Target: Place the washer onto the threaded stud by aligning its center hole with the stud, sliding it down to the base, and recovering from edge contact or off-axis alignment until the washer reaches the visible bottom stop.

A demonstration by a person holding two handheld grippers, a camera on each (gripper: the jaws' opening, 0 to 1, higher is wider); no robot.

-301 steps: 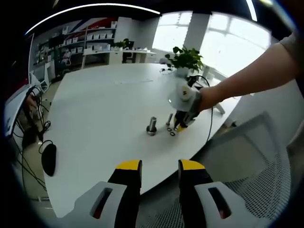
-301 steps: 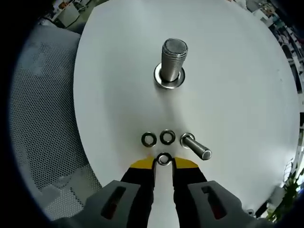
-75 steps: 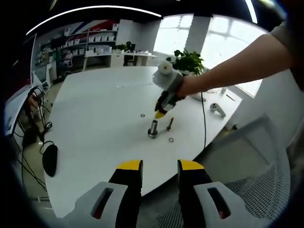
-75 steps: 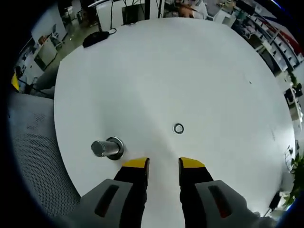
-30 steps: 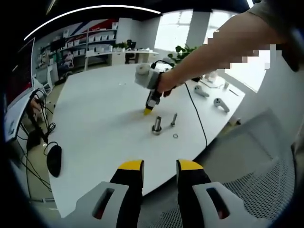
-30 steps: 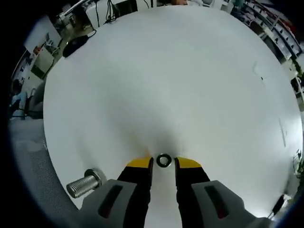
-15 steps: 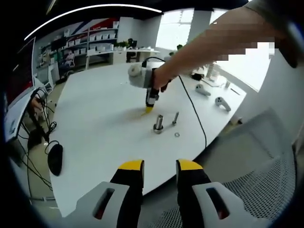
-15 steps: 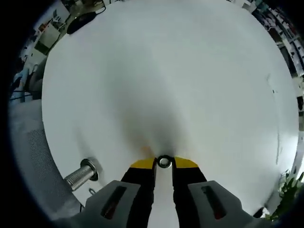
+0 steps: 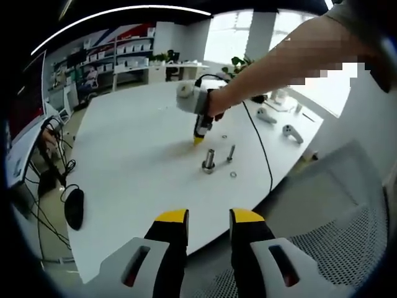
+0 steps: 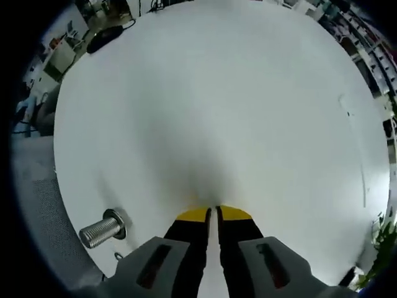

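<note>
The threaded stud (image 9: 208, 161) stands upright on the white round table (image 9: 124, 161), and in the right gripper view it appears as the stud (image 10: 99, 231) at the lower left. My right gripper (image 10: 216, 214) points down at the table just beyond the stud, its jaws pressed almost together with a thin slit between them. The washer cannot be seen on the table in front of the tips. In the left gripper view the right gripper (image 9: 198, 140) hangs from a person's hand. My left gripper (image 9: 208, 214) is open and holds nothing, near the table's edge.
A smaller bolt (image 9: 230, 153) and a loose washer (image 9: 233, 174) lie right of the stud. A black mouse (image 9: 74, 208) sits at the table's left, two controllers (image 9: 291, 131) at the far right. A mesh chair (image 9: 329, 211) stands by the near edge.
The right jaws have closed from washer width to a thin slit, and the washer seen between the tips half a second ago has gone from sight. The left gripper has not moved.
</note>
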